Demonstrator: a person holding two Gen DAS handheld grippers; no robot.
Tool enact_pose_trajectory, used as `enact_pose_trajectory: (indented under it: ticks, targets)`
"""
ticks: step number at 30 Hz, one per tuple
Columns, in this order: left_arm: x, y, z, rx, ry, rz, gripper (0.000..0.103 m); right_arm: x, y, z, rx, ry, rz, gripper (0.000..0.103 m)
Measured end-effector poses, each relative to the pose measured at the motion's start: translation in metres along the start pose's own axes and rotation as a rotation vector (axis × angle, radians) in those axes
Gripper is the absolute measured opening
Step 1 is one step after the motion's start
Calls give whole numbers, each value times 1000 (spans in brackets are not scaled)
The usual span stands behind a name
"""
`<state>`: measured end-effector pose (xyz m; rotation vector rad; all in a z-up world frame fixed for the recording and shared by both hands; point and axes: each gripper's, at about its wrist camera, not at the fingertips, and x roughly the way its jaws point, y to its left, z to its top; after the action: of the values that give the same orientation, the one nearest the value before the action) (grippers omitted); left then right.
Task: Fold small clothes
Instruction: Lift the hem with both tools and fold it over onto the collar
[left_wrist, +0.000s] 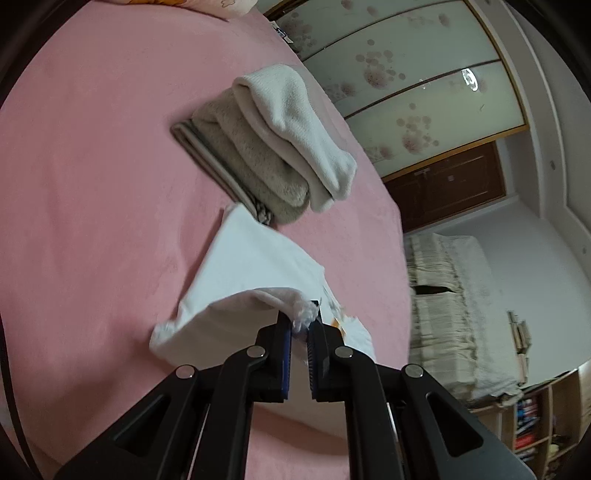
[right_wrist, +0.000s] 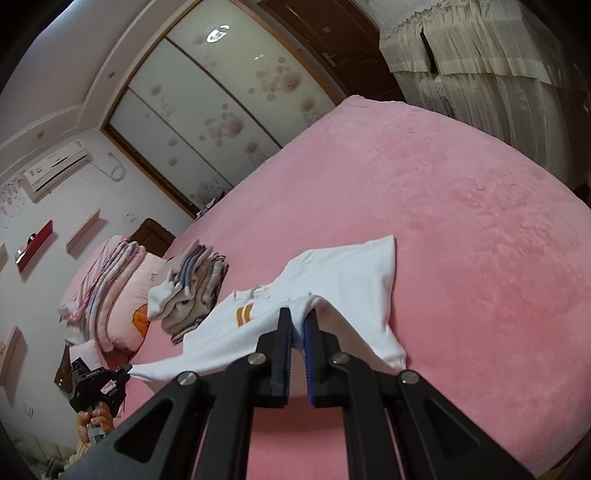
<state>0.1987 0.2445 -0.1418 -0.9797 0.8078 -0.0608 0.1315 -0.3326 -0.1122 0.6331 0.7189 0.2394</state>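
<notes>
while pinched, white shirt (right_wrist: 332, 280) spans both grippers.

left gripper (left_wrist: 300, 320) pinching a bunched edge of the white shirt (left_wrist: 251, 266) at lower centre, folded pile (left_wrist: 266, 147) above it, pink bedspread (left_wrist: 92, 166), bit blurry

A shirt (right_wrist: 343, 280) lies on the bed (right_wrist: 461, 192), just beside a folded stack (right_wrist: 192, 291).
</notes>
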Motion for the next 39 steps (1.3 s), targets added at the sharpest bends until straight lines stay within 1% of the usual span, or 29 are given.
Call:
enact_pose_trajectory:
  ticks: [3,7,10,14,19,26,31,33,35,36,37,38,39]
  targets:
    - [28,-10,17,26,6,47,5,27,-2,18,22,4,-30,6]
    - [63,-13,37,30,17,89,5,63,-14,36,66,25,-62,6]
    - [94,-13,51,32,28,123,5,90,-20,45,70,43,-101,6]
    - [126,-10,61,26,36,163,5,124,-30,53,81,70,-143,6]
    - [158,-2,67,21,47,193,5,155,-41,60,94,92,-177,6]
    - [191,12,73,16,62,228,5,185,-50,64,94,117,-212,6]
    - [209,22,72,14,73,222,6,199,-58,60,101,141,-240,6]
    - [211,22,71,23,77,209,10,202,-59,57,99,151,-250,7]
    - [215,22,73,20,85,174,26,201,-59,58,103,156,-250,9]
    - [214,20,73,24,86,145,31,199,-59,59,101,155,-252,13]
    - [213,19,74,27,84,133,41,197,-58,61,97,149,-251,20]
    - [210,16,74,34,73,116,48,193,-56,63,92,137,-256,25]
    - [205,20,77,40,65,106,50,187,-55,65,88,117,-261,35]
